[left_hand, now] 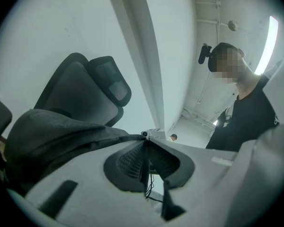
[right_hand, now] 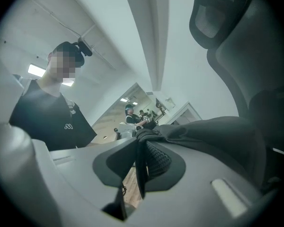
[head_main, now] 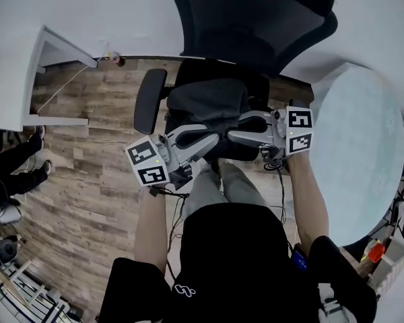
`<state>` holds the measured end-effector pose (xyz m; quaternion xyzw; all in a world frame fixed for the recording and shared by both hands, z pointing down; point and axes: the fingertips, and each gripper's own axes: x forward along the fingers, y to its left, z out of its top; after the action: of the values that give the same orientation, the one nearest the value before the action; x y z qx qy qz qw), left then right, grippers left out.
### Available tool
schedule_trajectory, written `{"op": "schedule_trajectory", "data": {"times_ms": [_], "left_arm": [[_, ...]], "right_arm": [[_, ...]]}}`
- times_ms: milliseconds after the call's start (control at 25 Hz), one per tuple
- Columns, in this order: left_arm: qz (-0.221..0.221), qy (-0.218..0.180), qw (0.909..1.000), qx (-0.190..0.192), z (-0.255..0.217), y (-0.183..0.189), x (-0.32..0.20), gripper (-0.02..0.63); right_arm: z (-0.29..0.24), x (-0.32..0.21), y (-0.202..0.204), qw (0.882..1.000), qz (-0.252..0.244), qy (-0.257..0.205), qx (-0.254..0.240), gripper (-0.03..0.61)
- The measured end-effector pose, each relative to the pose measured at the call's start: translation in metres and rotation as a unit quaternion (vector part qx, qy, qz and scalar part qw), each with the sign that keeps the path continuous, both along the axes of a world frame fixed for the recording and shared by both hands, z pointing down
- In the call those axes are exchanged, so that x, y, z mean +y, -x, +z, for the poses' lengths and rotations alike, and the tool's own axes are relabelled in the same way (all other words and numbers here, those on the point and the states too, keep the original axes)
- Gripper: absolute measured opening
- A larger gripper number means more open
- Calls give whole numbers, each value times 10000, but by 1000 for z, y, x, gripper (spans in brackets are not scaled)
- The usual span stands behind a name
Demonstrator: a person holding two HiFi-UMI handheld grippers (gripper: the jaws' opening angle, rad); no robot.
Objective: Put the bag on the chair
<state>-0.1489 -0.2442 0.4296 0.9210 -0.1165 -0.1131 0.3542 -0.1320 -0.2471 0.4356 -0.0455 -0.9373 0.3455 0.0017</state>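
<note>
A dark grey fabric bag (head_main: 207,101) lies slumped on the seat of a black office chair (head_main: 256,12). My left gripper (head_main: 212,138) reaches in from the lower left and is shut on the bag's near edge. My right gripper (head_main: 241,124) comes in from the right, shut on the same edge. In the left gripper view the bag (left_hand: 52,134) runs up to the closed tips of the left gripper (left_hand: 146,138), with the chair's back (left_hand: 85,89) behind. In the right gripper view a bunched fold of the bag (right_hand: 213,131) is pinched at the tips of the right gripper (right_hand: 139,141).
The chair's left armrest (head_main: 150,99) stands beside the bag. A round white table (head_main: 370,147) is close on the right, and a white desk (head_main: 13,79) on the left. Another person's legs (head_main: 13,170) are on the wooden floor (head_main: 87,180) at the left.
</note>
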Motion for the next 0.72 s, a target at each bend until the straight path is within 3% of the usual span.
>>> {"op": "schedule_trajectory", "data": {"times_ms": [120,240,360,440,640,720], "left_arm": [[-111,177,9998,-42,18,8,-28,34],[-230,634,9975,-198,58,10,-34,32],[-342,914,9952,26,73,4,-40,32],[-522,1079,9927,114,79,0,-48,32],[-841,1540,9831,-526,110,-20,-46,41],[-913,1605,9793,-824,117,-27,-40,50]], "right_arm": [[18,-28,8,9998,33,115,163,60],[58,-35,12,9977,39,476,490,60],[73,-40,5,9955,228,853,331,60],[77,-50,0,9918,604,1102,222,66],[106,-52,-21,9796,1391,1350,534,83],[111,-49,-31,9762,1533,1401,632,136]]}}
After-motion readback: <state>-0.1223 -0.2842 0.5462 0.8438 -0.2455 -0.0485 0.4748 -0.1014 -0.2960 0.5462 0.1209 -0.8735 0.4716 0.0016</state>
